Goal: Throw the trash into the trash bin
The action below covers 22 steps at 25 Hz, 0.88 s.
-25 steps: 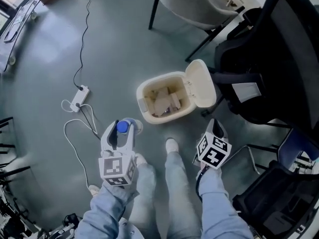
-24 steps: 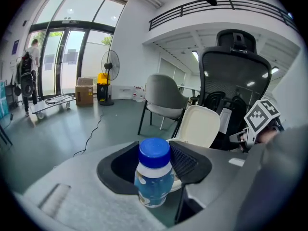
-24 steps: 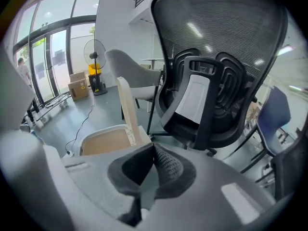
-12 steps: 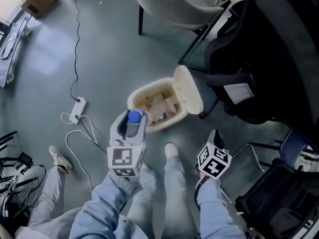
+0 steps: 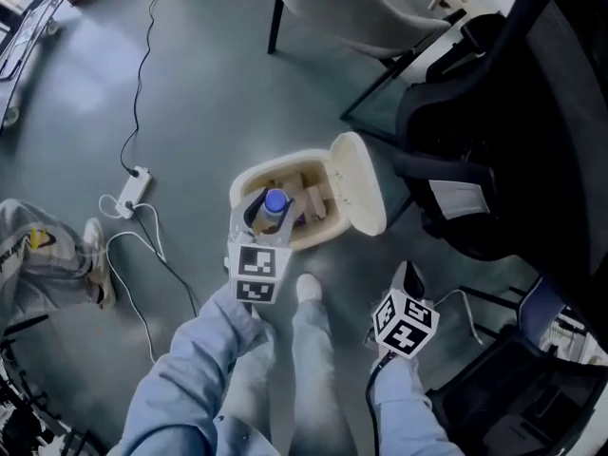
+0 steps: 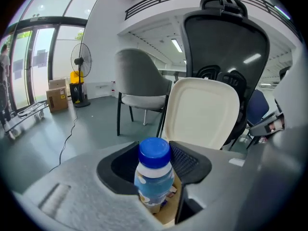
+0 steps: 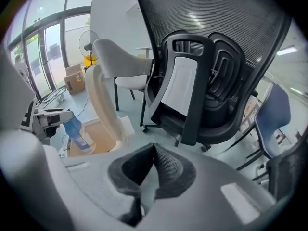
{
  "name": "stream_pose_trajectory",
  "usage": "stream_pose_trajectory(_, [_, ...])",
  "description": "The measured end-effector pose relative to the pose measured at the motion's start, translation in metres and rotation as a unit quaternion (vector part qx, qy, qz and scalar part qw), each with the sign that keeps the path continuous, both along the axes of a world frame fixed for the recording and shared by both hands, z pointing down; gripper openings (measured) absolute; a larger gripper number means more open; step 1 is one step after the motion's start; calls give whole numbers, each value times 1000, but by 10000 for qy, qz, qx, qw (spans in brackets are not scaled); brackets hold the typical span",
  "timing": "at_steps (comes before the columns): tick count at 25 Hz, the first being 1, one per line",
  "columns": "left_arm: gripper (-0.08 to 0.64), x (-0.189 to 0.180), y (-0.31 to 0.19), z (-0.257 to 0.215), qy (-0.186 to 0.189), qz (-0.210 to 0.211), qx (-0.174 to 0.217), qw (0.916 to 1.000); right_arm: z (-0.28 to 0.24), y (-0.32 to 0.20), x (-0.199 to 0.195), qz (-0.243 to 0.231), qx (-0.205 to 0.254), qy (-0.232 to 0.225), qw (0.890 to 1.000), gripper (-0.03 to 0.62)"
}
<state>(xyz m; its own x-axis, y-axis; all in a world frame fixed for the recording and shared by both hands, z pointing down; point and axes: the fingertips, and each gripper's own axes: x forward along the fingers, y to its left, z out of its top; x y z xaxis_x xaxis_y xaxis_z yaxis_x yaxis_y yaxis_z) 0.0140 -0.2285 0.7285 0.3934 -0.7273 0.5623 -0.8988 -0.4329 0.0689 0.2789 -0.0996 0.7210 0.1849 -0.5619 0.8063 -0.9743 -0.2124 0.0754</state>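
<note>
The trash bin [image 5: 249, 180] is standing open on the grey floor [image 5: 190, 93], directly under the tips of the left gripper [image 5: 271, 212]. A black mesh office chair [image 5: 513, 112] is looming just beyond and to the right of the right gripper [image 5: 410, 275], filling most of what the right gripper view is showing. A grey shell chair [image 5: 351, 8] is standing farther out, past the bin from both grippers.

The bin's cream lid [image 5: 359, 183] is tilting back, hinged open on the side away from the left gripper and rising like a pale wall straight ahead of its jaws. Brown cardboard pieces [image 5: 309, 193] are lying inside the bin, showing below and behind the left gripper's load.

The left gripper is reaching over the bin's near rim, and its jaws are clamping a small plastic bottle [image 6: 154, 177] between their dark pads. The bottle is standing upright in the grip, its blue cap [image 6: 154, 151] pointing up, its body hanging over the bin's open mouth.

The right gripper is hanging low beside the person's leg, nearer the person than the bin and off to the lid's side, well apart from the left gripper. Its jaws are pressing together with nothing between them.

A white power strip [image 5: 131, 180] is lying on the floor well to the left of the left gripper, with a thin cable [image 5: 142, 255] looping from it toward the person.
</note>
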Motion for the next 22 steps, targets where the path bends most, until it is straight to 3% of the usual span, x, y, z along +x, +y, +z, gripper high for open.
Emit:
stream_pose_trajectory(12, [210, 11, -2, 22, -21, -96, -125, 9999, 17, 0, 10, -29, -188, -126, 9997, 4])
stream_pose_trajectory(22, [225, 8, 0, 13, 63, -188, -44, 9998, 21, 7, 16, 9, -228, -166, 9996, 3])
